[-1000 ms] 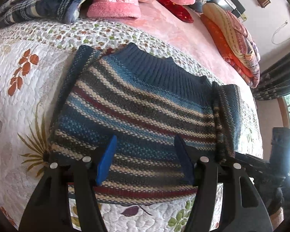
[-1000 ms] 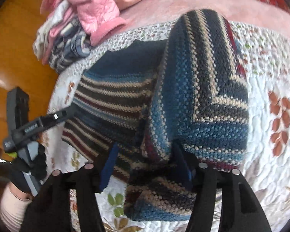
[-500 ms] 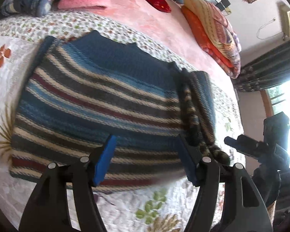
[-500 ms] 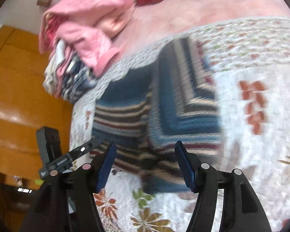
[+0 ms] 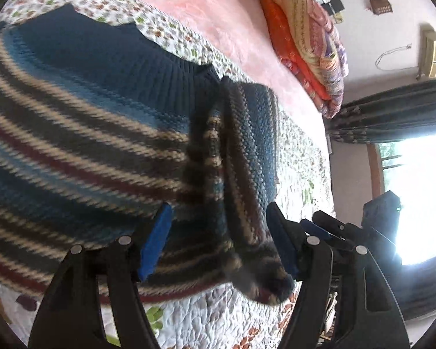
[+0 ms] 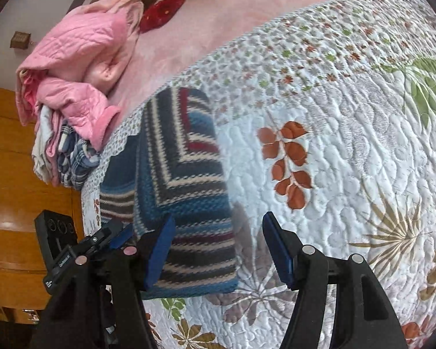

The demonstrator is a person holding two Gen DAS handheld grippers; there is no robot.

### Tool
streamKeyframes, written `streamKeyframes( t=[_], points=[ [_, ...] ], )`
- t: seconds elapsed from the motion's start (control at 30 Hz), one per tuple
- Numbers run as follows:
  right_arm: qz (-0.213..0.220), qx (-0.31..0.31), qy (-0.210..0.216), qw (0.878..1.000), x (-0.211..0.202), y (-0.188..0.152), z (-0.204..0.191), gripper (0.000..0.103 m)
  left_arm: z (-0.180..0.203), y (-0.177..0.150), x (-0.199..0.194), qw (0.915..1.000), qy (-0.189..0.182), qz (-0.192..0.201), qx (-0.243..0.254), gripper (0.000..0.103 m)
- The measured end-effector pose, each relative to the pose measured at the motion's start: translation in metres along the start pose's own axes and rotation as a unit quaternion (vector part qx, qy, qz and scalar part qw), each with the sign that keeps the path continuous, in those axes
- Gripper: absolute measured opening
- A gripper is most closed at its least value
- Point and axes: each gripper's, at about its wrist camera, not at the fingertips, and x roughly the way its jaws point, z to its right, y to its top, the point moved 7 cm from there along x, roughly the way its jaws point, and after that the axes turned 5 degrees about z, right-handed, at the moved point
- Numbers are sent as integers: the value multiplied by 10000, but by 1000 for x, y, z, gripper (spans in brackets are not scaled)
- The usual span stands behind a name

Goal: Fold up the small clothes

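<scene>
A knitted sweater (image 5: pixel 81 133) with blue, cream, dark and maroon stripes lies flat on the floral quilt (image 5: pixel 218 320). Its right sleeve (image 5: pixel 241 151) is folded in along the right side, the cuff end lumped near the front edge. My left gripper (image 5: pixel 218 235) hovers open over that sleeve, one finger on each side. In the right wrist view the sweater (image 6: pixel 183 180) shows as a folded block on the quilt (image 6: pixel 348 151). My right gripper (image 6: pixel 218 247) is open at its right edge, holding nothing. The other gripper (image 6: pixel 101 241) shows at lower left.
A heap of pink clothes (image 6: pixel 81 67) and plaid garments (image 6: pixel 75 157) sits beyond the sweater on the pink sheet (image 5: pixel 232 20). Folded blankets (image 5: pixel 305 43) and a red cushion (image 6: pixel 162 8) lie further back. A wooden cupboard (image 6: pixel 14 180) stands left; dark curtains (image 5: pixel 392 116) hang right.
My right gripper has let go of the folded sleeve side and drawn back to the right. My left gripper has shifted right, from the sweater's hem middle to over the folded sleeve.
</scene>
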Motion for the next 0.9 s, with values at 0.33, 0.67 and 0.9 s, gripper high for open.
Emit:
streamKeyframes(
  t=[0.33,0.67,0.9],
  points=[
    [8,349,73,9994,-7,10,21,64,29,5,35,9999,52,-132,84,67],
    [-18,504,85,9987,-6,10,27,64,47,9,67,9982,489,-187,306,44],
    [-71,614,10,9981,-3,9,35,65,47,12,53,9982,439,-43,406,25]
  ],
)
